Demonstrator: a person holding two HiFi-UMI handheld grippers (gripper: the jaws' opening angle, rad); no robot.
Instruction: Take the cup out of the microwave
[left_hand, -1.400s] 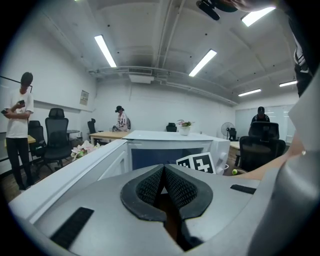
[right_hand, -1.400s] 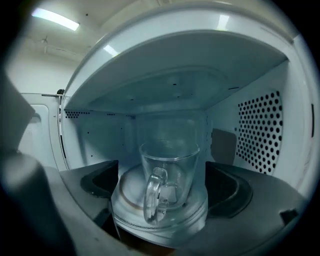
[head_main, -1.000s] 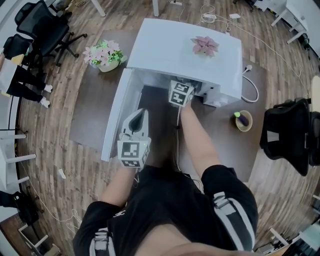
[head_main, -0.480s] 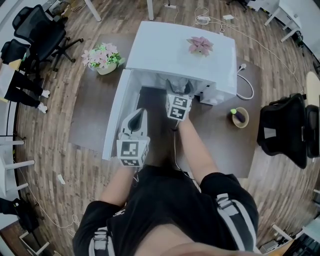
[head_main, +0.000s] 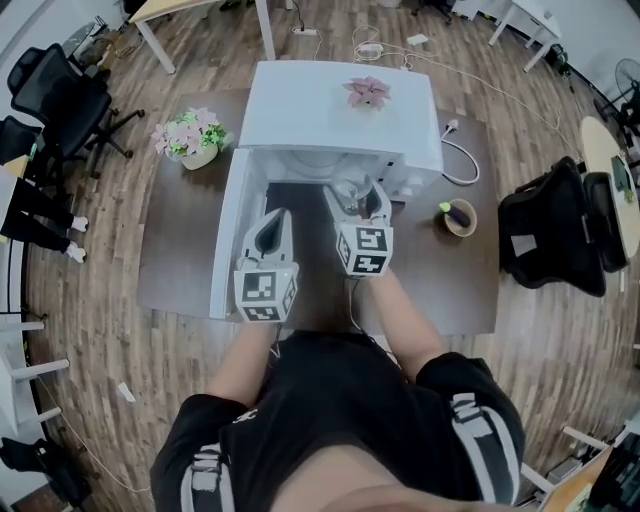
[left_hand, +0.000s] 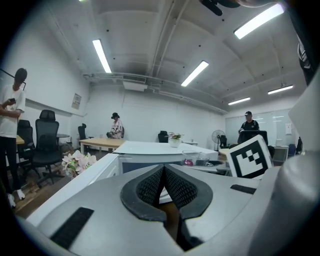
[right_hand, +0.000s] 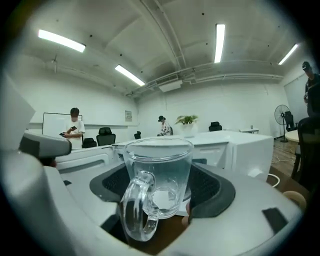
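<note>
A clear glass cup (right_hand: 158, 181) with a handle stands upright between the pads of my right gripper (head_main: 358, 198), which is shut on it. The handle points back toward the camera. In the head view the cup (head_main: 348, 190) hangs just in front of the white microwave (head_main: 340, 110), outside its cavity. The microwave door (head_main: 226, 235) stands swung open to the left. My left gripper (head_main: 271, 224) is shut and empty, beside the door's inner face and left of the right gripper. The left gripper view shows its pads (left_hand: 150, 186) pressed together, with the cup (left_hand: 191, 157) ahead.
A pink potted plant (head_main: 368, 90) sits on top of the microwave. A flower bouquet (head_main: 190, 135) stands on the brown table (head_main: 175, 240) at the left and a small bowl (head_main: 459, 217) at the right. A power cable (head_main: 462, 160) and office chairs surround the table.
My right gripper has drawn back out of the microwave cavity toward me and risen, bringing the cup with it. The left gripper has lifted slightly.
</note>
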